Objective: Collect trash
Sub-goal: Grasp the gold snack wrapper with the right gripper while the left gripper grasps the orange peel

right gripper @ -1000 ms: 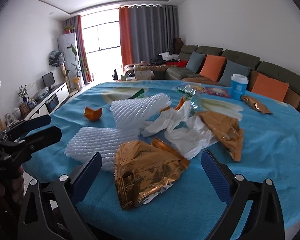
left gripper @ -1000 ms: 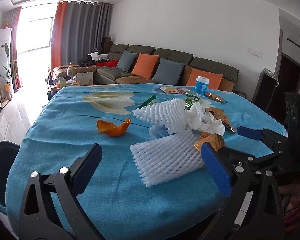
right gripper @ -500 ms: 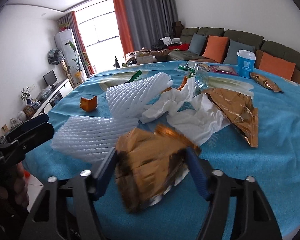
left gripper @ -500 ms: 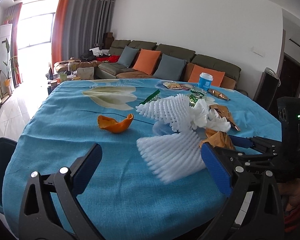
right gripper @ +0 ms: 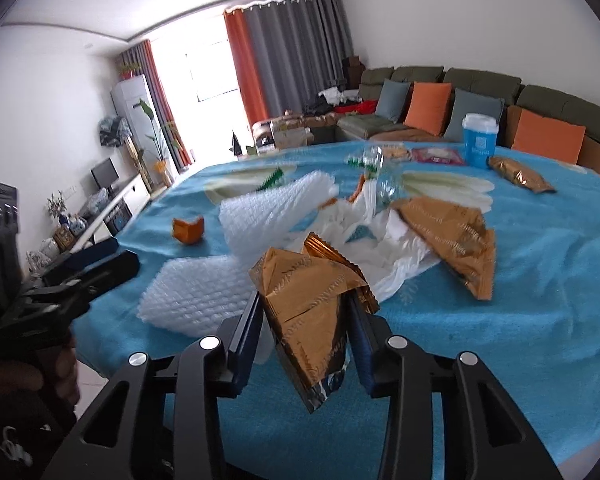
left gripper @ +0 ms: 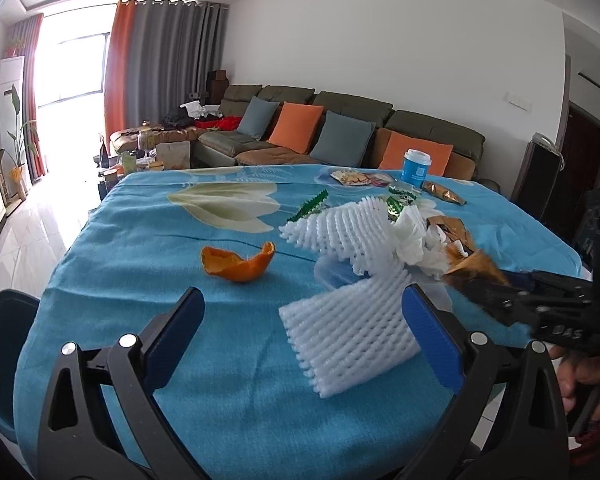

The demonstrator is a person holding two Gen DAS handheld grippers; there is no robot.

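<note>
Trash covers the near right part of the blue tablecloth: two white foam nets, crumpled tissue, orange peel and gold wrappers. Right gripper is closing its jaws, pads pressing a crumpled gold wrapper raised off the cloth. Left gripper hangs with jaws wide apart and empty, near the closest foam net

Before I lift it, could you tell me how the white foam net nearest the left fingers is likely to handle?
The foam net is probably very light and squashy: it is open mesh. It already curls up at one edge, so it would likely flop and bend, yet should neither roll nor break.
</note>
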